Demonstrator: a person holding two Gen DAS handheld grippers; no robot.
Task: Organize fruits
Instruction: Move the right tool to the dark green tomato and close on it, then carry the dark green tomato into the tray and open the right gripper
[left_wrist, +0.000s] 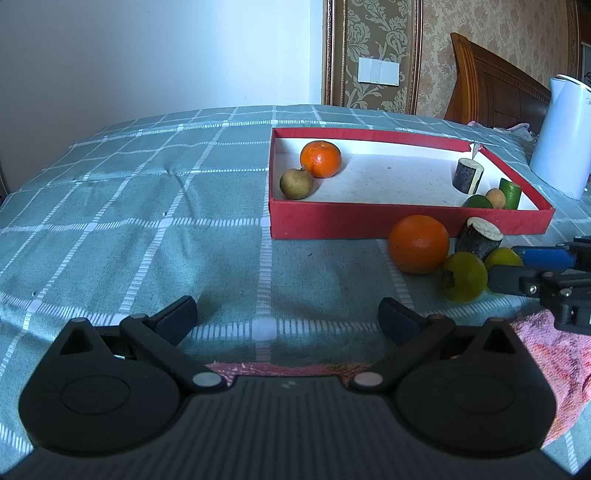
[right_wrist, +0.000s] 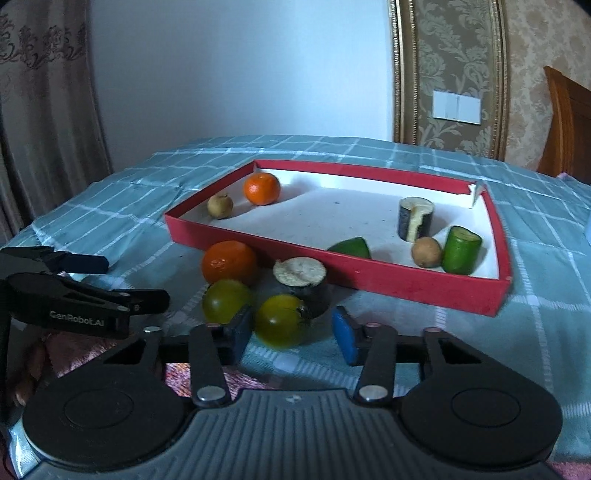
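Note:
A red box (left_wrist: 369, 221) (right_wrist: 406, 284) lies on the bed. It holds a mandarin (left_wrist: 320, 158), a brown round fruit (left_wrist: 296, 184), a dark cut cylinder (left_wrist: 467, 175), a green cut piece (left_wrist: 510, 192), a lime wedge (right_wrist: 351, 248) and another brown fruit (right_wrist: 426, 252). In front of the box lie an orange (left_wrist: 418, 244) (right_wrist: 229, 261), a dark cut piece (right_wrist: 301, 275) and two yellow-green tomatoes (right_wrist: 225, 300) (right_wrist: 282, 320). My right gripper (right_wrist: 291, 334) is open, its blue pads either side of the nearer tomato. My left gripper (left_wrist: 286, 319) is open and empty over the cloth.
The bed has a teal checked cover (left_wrist: 147, 221). A white kettle (left_wrist: 563, 136) stands right of the box. A pink towel (left_wrist: 554, 362) lies at the near edge. A wooden headboard (left_wrist: 491, 81) and wall are behind.

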